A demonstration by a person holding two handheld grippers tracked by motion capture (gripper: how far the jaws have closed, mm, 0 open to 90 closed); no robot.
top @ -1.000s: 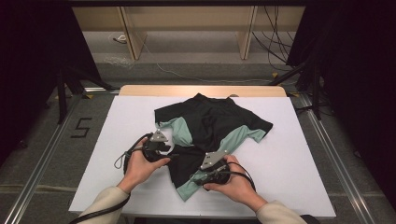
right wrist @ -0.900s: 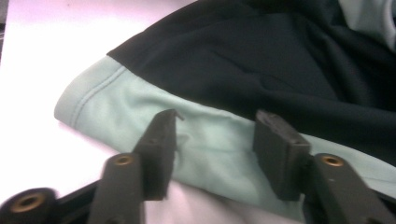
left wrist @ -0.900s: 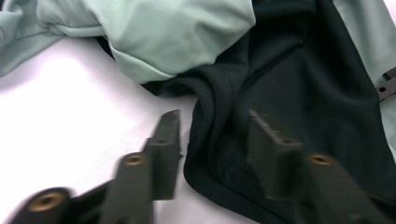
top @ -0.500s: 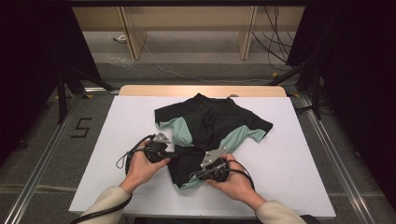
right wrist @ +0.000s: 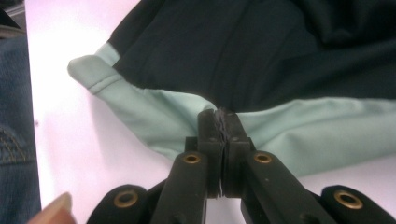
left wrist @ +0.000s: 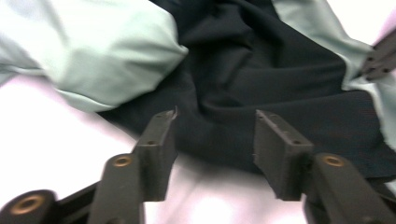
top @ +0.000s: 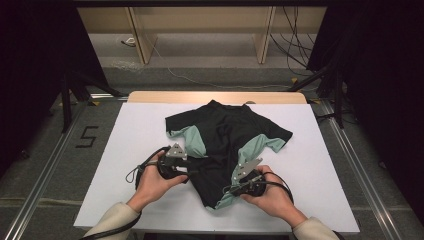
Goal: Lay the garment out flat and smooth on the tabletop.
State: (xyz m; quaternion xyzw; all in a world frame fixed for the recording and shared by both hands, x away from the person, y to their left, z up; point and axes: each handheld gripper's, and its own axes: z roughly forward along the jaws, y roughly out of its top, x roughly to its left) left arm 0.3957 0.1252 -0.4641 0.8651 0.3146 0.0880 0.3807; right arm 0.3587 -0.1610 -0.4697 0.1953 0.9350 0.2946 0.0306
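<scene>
In the high view, a black and mint-green shirt [top: 227, 145] lies crumpled on the middle of the white table [top: 125, 145], its hem toward the near edge. The left gripper [top: 192, 171] sits at the shirt's near left edge, the right gripper [top: 231, 190] at its near right hem. In the left gripper view, the left gripper [left wrist: 215, 135] has its 2 jaws spread apart over black fabric, gripping nothing. In the right gripper view, the right gripper [right wrist: 219, 119] is clenched on the shirt's [right wrist: 280, 60] mint-green hem band, fabric pinched between its jaws.
</scene>
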